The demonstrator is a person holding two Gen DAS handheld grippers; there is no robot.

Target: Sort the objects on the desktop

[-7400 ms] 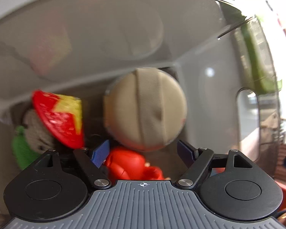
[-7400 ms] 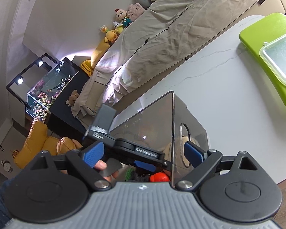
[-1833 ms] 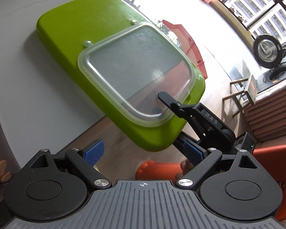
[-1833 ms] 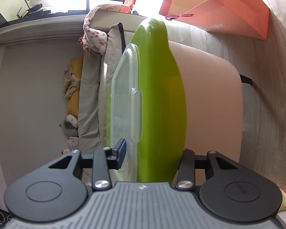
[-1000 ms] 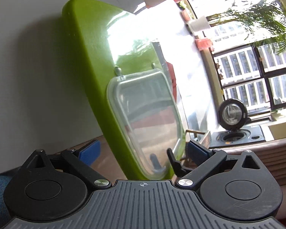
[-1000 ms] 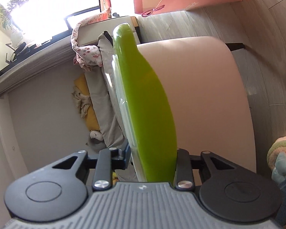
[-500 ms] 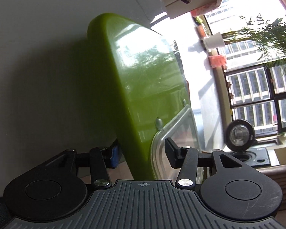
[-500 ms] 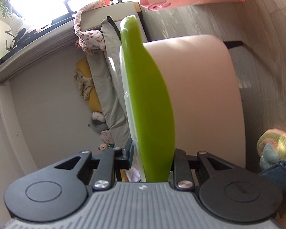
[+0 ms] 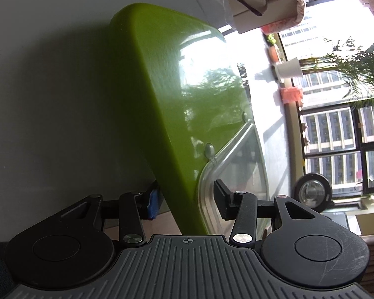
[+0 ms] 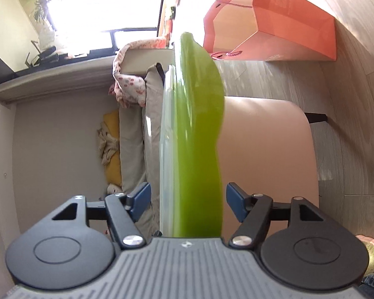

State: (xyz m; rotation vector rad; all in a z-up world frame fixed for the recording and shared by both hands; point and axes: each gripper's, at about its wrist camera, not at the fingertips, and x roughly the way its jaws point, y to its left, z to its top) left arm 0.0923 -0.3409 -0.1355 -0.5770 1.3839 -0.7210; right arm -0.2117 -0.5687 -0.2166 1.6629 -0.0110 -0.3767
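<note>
Left wrist view: left gripper (image 9: 187, 199) is clamped on the near edge of the green board (image 9: 162, 94), one blue-padded finger against its underside, the black finger on the clear lid (image 9: 236, 164) side. Board is glossy, smooth plastic with rounded corners, reflecting the window; the lid is a translucent rounded rectangle with a ribbed rim, fixed to the board by two small studs. Matte grey-white surface (image 9: 49, 87) sits just behind the board, which casts a soft shadow on it. Right wrist view: right gripper (image 10: 188, 200) straddles the same board (image 10: 199, 124) edge-on, jaws open, both blue pads standing clear of it with a visible gap each side. Lid (image 10: 165, 137) shows as a thin pale layer on the board's left face. Pale rounded surface (image 10: 269, 154) lies to the board's right, with an orange paper bag (image 10: 269, 25), creased and with cord handles, on the wood-grain floor (image 10: 349, 99) beyond.
</note>
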